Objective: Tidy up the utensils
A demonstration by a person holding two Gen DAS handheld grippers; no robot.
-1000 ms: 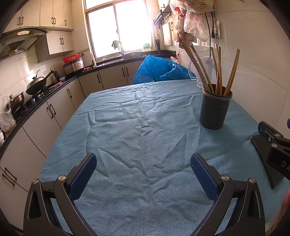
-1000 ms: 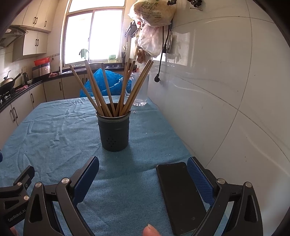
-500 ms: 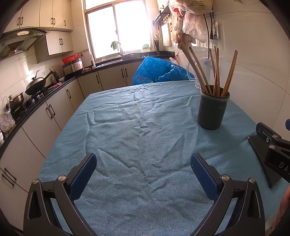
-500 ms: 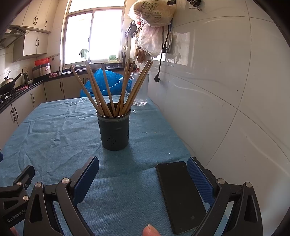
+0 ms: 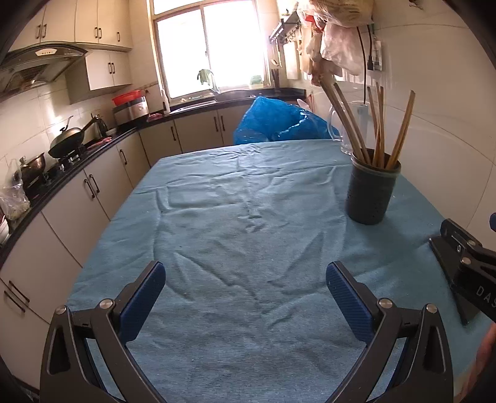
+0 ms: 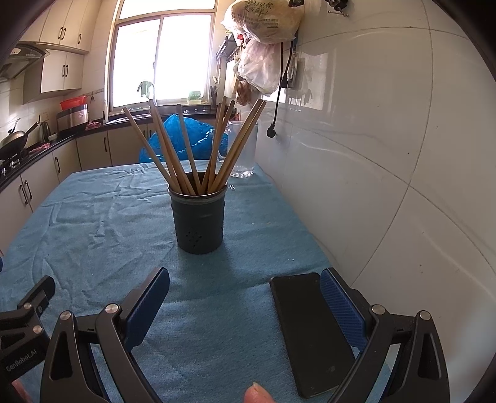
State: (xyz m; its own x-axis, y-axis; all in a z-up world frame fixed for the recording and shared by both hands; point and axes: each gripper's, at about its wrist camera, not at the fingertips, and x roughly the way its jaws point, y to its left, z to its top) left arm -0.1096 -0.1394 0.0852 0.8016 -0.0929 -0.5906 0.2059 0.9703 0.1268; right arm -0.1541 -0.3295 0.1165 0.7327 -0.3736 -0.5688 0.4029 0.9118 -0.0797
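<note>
Little writing can be read: the body of the left tongs, seen at the lower left edge of the right wrist view, bears pale letters that look like "GenRobot.AI", and the body of the right tongs, seen at the right edge of the left wrist view, shows "DAS" before the frame cuts it off; the print on the plastic bag (image 6: 263,21) hanging high on the wall is too blurred to make out. The chopsticks (image 6: 198,148) stand fanned out in a dark holder (image 6: 198,223), upright on the blue cloth of the worktop (image 5: 235,217). From the right tongs (image 6: 245,293) the holder sits straight ahead and farther away, apart from both pads; from the left tongs (image 5: 246,286) it stands far and to the right (image 5: 370,192), near the tiled wall. Both tongs are spread wide and grip nothing. A black phone (image 6: 305,328) lies flat on the cloth just beside the right pad of the right tongs.
</note>
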